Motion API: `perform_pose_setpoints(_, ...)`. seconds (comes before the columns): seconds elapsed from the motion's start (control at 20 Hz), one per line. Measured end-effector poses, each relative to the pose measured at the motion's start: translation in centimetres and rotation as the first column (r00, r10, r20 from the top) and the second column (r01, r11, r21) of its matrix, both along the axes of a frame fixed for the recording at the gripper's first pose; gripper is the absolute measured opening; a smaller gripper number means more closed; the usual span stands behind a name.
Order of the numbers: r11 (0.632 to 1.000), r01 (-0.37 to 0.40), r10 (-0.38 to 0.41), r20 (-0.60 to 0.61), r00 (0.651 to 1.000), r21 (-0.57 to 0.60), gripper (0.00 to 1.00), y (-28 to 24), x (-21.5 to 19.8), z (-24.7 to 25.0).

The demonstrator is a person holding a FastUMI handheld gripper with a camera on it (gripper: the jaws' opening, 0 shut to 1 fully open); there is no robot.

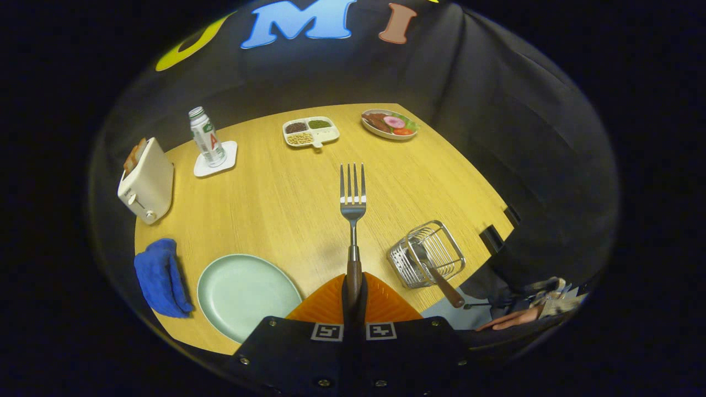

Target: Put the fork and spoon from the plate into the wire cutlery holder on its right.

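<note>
Now one fork (353, 201) sits pinched in the gripper (353, 286); one spoon (436, 270) stands in the holder (427, 253).

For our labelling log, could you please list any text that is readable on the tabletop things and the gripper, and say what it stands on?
Nothing can be quoted.
Bottle: printed label, too small and blurred to read.
Gripper, jaws shut on the fork handle: two square coded markers, patterns only, no words.
Toaster, wire cutlery holder, green plate: no text visible.
</note>
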State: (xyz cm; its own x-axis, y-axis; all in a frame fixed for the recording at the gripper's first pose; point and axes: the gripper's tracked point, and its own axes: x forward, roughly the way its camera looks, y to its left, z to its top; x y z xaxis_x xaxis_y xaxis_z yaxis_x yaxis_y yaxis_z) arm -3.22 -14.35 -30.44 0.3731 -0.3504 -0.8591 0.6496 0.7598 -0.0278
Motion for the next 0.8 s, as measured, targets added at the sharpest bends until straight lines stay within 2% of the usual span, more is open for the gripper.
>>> perform_pose_setpoints(0.3,0.977,0.197,-0.194,-0.052,0.980,0.076,0.01,-2.3,-3.2,-1.7)
perform_pose_setpoints(0.5,0.956,0.273,-0.261,-0.111,0.959,0.108,0.01,-3.4,-4.9,-3.2)
perform_pose_setpoints(0.8,0.905,0.363,-0.328,-0.177,0.928,0.222,0.01,-3.0,-6.3,-4.5)
